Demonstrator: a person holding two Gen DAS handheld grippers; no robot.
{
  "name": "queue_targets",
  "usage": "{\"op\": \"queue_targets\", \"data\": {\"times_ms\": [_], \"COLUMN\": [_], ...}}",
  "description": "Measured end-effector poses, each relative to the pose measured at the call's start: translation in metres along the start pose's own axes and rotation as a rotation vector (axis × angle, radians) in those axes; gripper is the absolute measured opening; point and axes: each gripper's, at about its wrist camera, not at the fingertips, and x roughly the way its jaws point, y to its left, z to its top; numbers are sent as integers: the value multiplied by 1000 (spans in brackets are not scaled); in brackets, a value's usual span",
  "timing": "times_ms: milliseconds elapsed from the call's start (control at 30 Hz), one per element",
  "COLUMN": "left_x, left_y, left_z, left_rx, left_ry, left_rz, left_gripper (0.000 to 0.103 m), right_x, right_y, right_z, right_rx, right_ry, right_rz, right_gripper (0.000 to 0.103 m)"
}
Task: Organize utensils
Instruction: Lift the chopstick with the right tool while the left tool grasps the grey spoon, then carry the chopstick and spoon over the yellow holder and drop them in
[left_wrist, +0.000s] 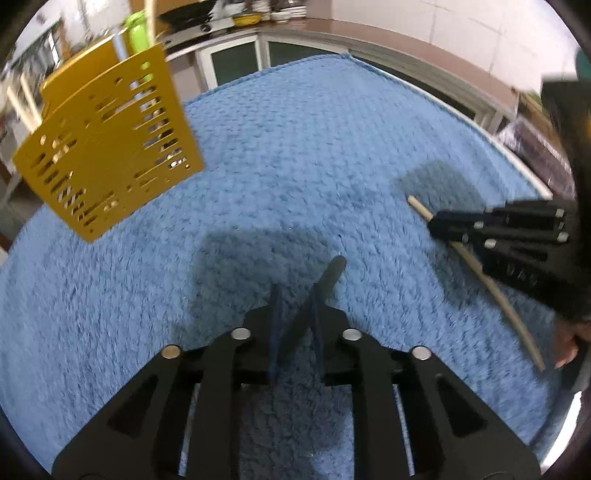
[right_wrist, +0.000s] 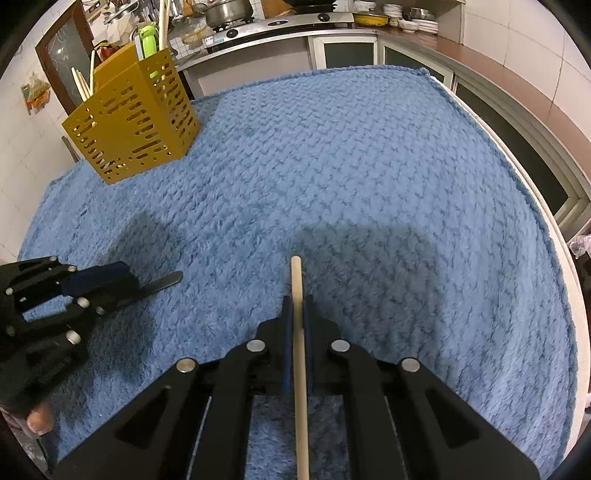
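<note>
left gripper (left_wrist: 295, 299) clamped tight on a dark flat utensil handle (left_wrist: 330, 275) poking out past its tips, right gripper (right_wrist: 298, 308) pinched on a wooden chopstick (right_wrist: 300, 369), yellow utensil holder (right_wrist: 133, 125) far ahead-left of both on the blue towel (right_wrist: 351, 166)

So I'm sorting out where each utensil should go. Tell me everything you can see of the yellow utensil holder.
The yellow utensil holder is an angular, box-like caddy, seemingly plastic, its walls pierced with rows of slots and round holes. It stands upright at the far left of the blue towel, untouched by either gripper. It appears divided into compartments: pale chopsticks stick up from the left part, and a green-handled utensil and a pale stick from the rear.
</note>
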Motion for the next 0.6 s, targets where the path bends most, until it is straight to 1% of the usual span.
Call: {"op": "queue_targets", "data": {"times_ms": [33, 67, 133, 200, 233, 267, 333, 400, 467, 500, 600], "left_x": [1, 3, 10, 11, 10, 11, 14, 15, 16, 15, 9], "left_y": [-4, -8, -10, -11, -9, -6, -2, 8, 16, 25, 45], "left_z": [-1, -2, -4, -6, -5, -3, 2, 6, 7, 7, 3], "left_rx": [18, 36, 57, 80, 75, 55, 26, -18, -57, -102, -172], "left_ry": [-7, -12, 0, -21, -19, -8, 2, 13, 22, 24, 18], "left_rz": [25, 41, 60, 79, 74, 52, 39, 12, 8, -12, 19], "left_gripper": [29, 32, 32, 32, 29, 24, 20, 17, 9, 9, 9], "right_x": [0, 0, 0, 0, 1, 0, 0, 1, 0, 0, -1], "right_y": [0, 0, 0, -1, -1, -1, -1, 2, 5, 7, 21], "right_z": [0, -1, -1, -1, -1, -1, -1, 0, 2, 3, 6], "right_rx": [0, 1, 2, 3, 3, 3, 1, -7, -10, -13, -40], "right_ry": [-1, -2, -4, -7, -7, -8, -8, -6, -5, -7, 0], "right_rz": [1, 1, 1, 3, 4, 5, 2, 0, 5, 9, 43], "right_gripper": [6, 6, 6, 6, 6, 6, 6, 6, 6, 6, 6]}}
